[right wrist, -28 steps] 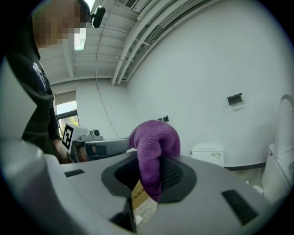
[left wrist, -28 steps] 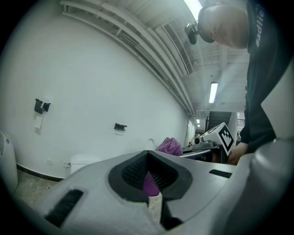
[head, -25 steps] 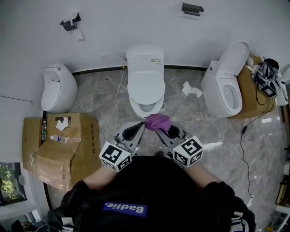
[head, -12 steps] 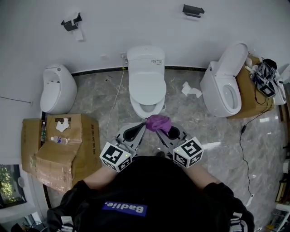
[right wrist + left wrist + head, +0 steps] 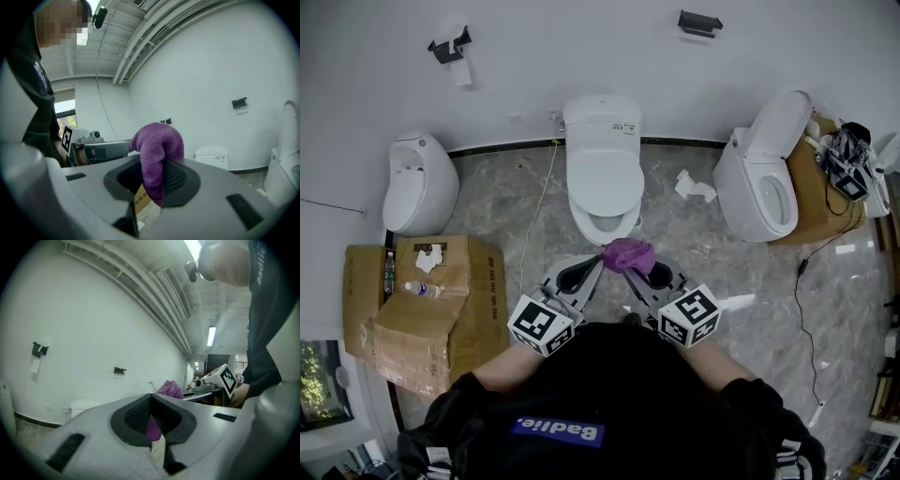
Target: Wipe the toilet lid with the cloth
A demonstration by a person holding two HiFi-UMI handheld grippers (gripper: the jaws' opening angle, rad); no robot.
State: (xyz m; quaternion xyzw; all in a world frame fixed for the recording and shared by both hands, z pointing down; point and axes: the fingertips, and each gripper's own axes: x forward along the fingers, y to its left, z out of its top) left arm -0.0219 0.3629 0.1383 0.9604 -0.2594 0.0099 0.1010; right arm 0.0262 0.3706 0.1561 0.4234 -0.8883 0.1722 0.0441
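Note:
The white toilet (image 5: 603,173) stands against the far wall with its lid (image 5: 604,178) down. In front of it, above the floor, a purple cloth (image 5: 628,254) hangs bunched between my two grippers. My right gripper (image 5: 630,269) is shut on the cloth (image 5: 157,150), which bulges over its jaws. The tip of my left gripper (image 5: 599,259) meets the cloth's left edge. Its jaws look shut, with a strip of purple cloth (image 5: 152,427) between them. In the left gripper view the toilet tank (image 5: 84,405) shows low on the far wall.
A white urinal-like fixture (image 5: 417,183) and cardboard boxes (image 5: 427,309) with a water bottle (image 5: 425,288) are at the left. At the right stand a second toilet (image 5: 764,183) with its lid up, a stand (image 5: 825,192) with gear, and a black cable. Crumpled paper (image 5: 696,185) lies on the marble floor.

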